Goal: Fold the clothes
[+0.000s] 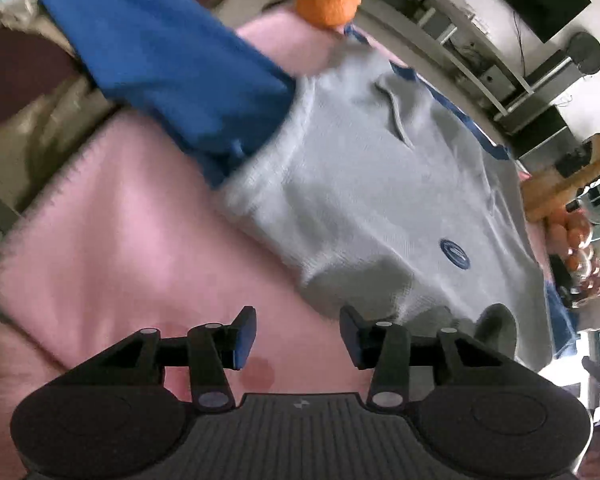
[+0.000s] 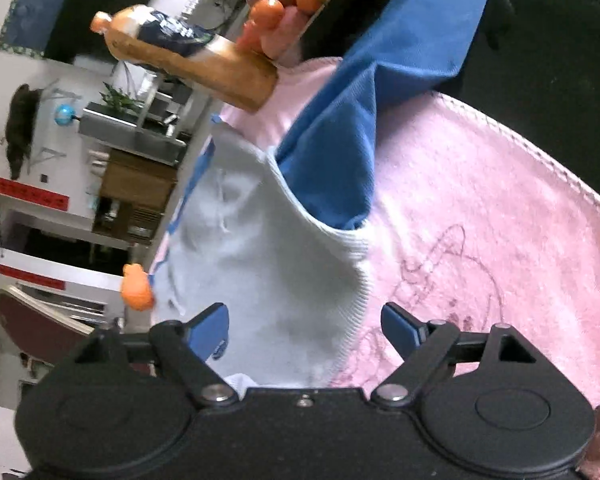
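While the grey sweatshirt (image 1: pixel 380 184) lies spread across the pink blanket (image 1: pixel 132 240) that covers the tabletop, the left gripper (image 1: pixel 298 338) hangs above the blanket just off the garment's hem, its blue-padded fingers partly apart with nothing between them. A small dark oval logo (image 1: pixel 455 254) shows on the grey body, and a blue sleeve (image 1: pixel 160 56) runs from the garment's upper left side out toward the far corner of the left wrist view, laid over both blanket and grey cloth. Blue trim (image 1: pixel 476 128) peeps out along the sweatshirt's far edge. An orange fruit (image 1: pixel 328 2) sits at the blanket's far end, and a bottle of orange drink (image 1: pixel 568 188) lies on its side by the right edge next to a heap of more fruit (image 1: pixel 572 236). From the right wrist view, the right gripper (image 2: pixel 305 330) stands wide open over the grey body, with its left finger above the cloth and its right finger above the pink blanket; the ribbed hem (image 2: pixel 360 276) runs between the two, and neither pad presses on it. Beyond it the blue sleeve (image 2: pixel 340 152) lies folded across the grey cloth. A faint line drawing (image 2: pixel 452 276) marks the blanket to the right. Both pictures are blurred.
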Demonstrator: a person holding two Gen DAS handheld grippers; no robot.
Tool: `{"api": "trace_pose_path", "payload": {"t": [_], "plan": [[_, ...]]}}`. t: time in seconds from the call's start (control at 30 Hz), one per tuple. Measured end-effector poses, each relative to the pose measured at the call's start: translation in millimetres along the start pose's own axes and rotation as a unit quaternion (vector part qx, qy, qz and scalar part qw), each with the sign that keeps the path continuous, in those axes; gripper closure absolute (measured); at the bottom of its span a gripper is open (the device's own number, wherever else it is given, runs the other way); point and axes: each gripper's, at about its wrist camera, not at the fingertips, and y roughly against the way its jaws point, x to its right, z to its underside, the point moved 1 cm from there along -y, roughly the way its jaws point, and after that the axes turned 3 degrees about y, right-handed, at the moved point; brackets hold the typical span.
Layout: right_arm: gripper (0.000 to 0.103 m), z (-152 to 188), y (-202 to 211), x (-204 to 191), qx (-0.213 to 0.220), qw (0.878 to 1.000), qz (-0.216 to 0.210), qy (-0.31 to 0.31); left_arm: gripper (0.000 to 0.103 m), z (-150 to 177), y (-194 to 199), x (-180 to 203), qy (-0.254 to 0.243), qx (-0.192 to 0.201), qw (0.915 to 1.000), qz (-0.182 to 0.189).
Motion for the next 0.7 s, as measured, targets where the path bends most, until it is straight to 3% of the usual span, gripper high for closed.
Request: {"api": "trace_pose_path", "payload": {"t": [0.2, 0.37, 0.43, 0.53, 0.6, 0.63, 0.67, 0.7], "plan": [[0.024, 23, -24, 3, -0.042, 0.999, -0.028, -0.014, 0.057, 16, -21, 31, -0.015, -0.052, 0.9965, 0.063], [0.023, 53, -41, -21, -0.121, 0.990, -0.063, 0.042, 0.052, 47, -26, 63, -0.127, -0.070, 0.9846, 0.097], [0.021, 68, -46, -34, -0.146, 0.983, -0.069, 0.083, 0.051, 58, -26, 76, -0.173, -0.073, 0.9760, 0.110], [0.018, 92, -56, -54, -0.177, 0.970, -0.055, 0.159, 0.042, 77, -30, 93, -0.235, -0.072, 0.9629, 0.112], [0.017, 107, -64, -65, -0.174, 0.961, -0.027, 0.213, 0.048, 88, -42, 100, -0.271, -0.066, 0.9570, 0.081], [0.018, 112, -66, -70, -0.162, 0.957, -0.015, 0.240, 0.057, 91, -44, 102, -0.279, -0.059, 0.9561, 0.066], [0.039, 118, -68, -76, -0.149, 0.952, -0.003, 0.267, 0.092, 94, -45, 105, -0.287, -0.050, 0.9553, 0.050], [0.059, 124, -70, -82, -0.136, 0.946, 0.009, 0.294, 0.093, 97, -46, 108, -0.295, -0.042, 0.9541, 0.035]]}}
